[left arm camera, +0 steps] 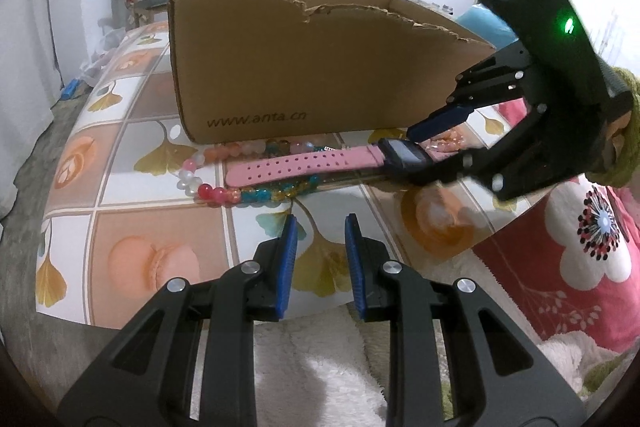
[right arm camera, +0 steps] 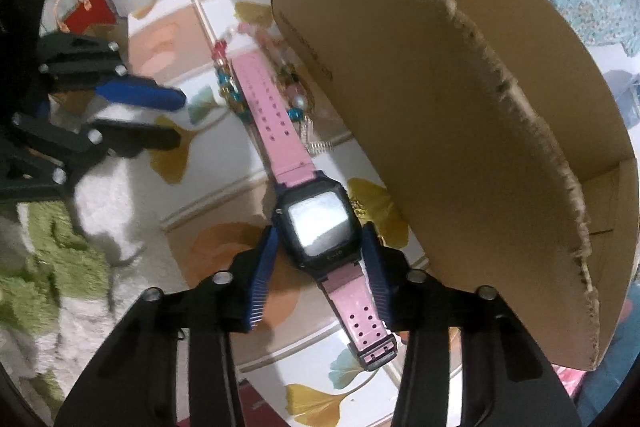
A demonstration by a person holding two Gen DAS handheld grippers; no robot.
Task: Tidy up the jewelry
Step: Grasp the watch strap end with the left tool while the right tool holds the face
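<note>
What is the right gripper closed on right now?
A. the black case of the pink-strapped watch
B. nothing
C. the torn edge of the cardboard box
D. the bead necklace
A: the right gripper has both blue pads against the sides of the watch case.

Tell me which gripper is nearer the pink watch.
Right. The right gripper has its jaws around the pink watch at its case; the left gripper hangs empty, short of the strap.

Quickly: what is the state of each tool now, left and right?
Left tool: open, holding nothing.
Right tool: closed on the watch, pads at both sides of its case.
</note>
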